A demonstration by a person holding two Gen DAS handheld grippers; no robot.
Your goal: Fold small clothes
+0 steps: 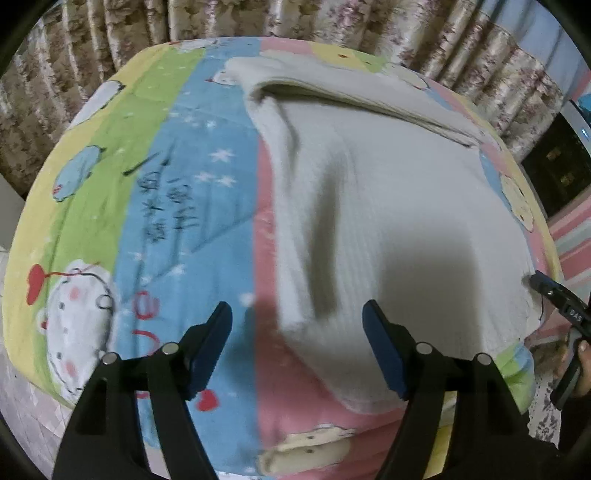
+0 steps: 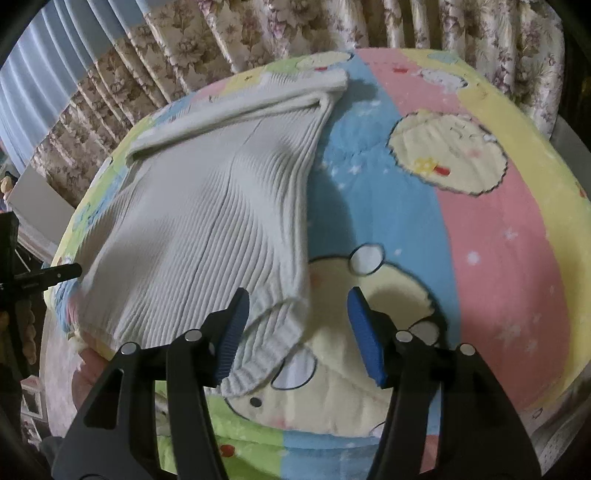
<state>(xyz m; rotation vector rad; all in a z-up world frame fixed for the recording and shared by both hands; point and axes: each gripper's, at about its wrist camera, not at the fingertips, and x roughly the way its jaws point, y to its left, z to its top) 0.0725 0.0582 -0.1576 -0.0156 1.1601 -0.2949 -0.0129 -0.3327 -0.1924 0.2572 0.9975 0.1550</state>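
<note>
A white ribbed knit garment (image 1: 388,206) lies spread on the colourful cartoon blanket (image 1: 177,192), its far end folded over in a band. My left gripper (image 1: 297,317) stands open just above the garment's near left corner, nothing between its fingers. The right gripper (image 1: 546,288) shows at the garment's right edge in the left wrist view. In the right wrist view the same garment (image 2: 207,221) lies at left and my right gripper (image 2: 297,304) hangs open over its near right corner, where a ribbed cuff (image 2: 258,354) curls out. The left gripper's tip (image 2: 62,272) sits at the garment's left edge.
The blanket (image 2: 461,229) covers a raised surface with rounded edges that drop off on all sides. Floral curtains (image 1: 258,18) hang close behind. A dark cabinet (image 1: 557,166) stands at the right, a hand (image 1: 580,354) holds the other gripper.
</note>
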